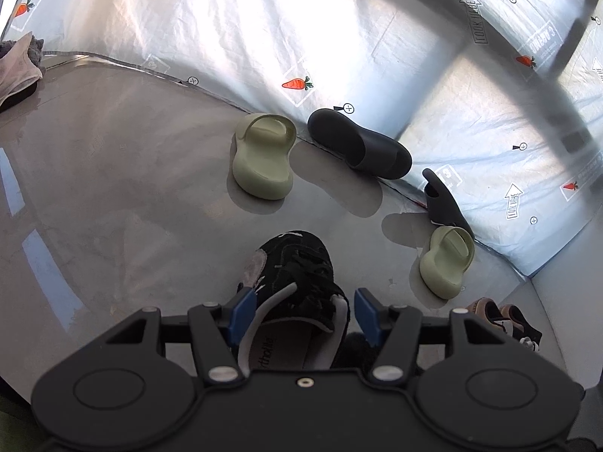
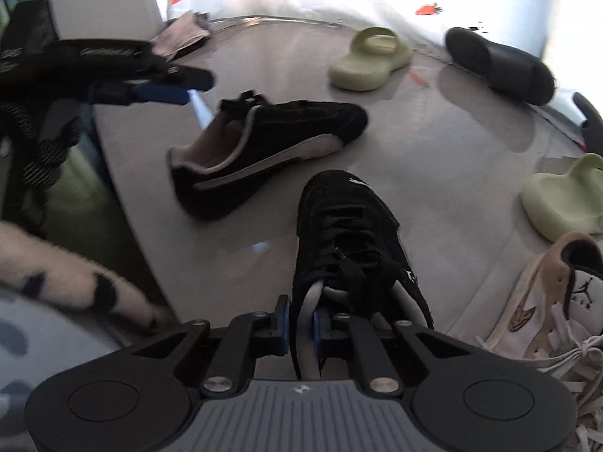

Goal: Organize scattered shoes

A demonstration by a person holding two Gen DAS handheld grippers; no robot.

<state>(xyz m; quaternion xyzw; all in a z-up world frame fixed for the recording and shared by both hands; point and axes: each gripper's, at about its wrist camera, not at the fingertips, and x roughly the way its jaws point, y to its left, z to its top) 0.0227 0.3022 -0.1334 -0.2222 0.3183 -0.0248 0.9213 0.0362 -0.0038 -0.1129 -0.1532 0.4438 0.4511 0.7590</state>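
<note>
Here, the right claw is clenched on the collar of a black sneaker resting on the grey floor. The left claw hangs released above a second black sneaker, with pale green slides and black slides near the silver sheet.

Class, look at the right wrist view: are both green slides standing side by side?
No: one green slide lies far back, the other near right.
</note>
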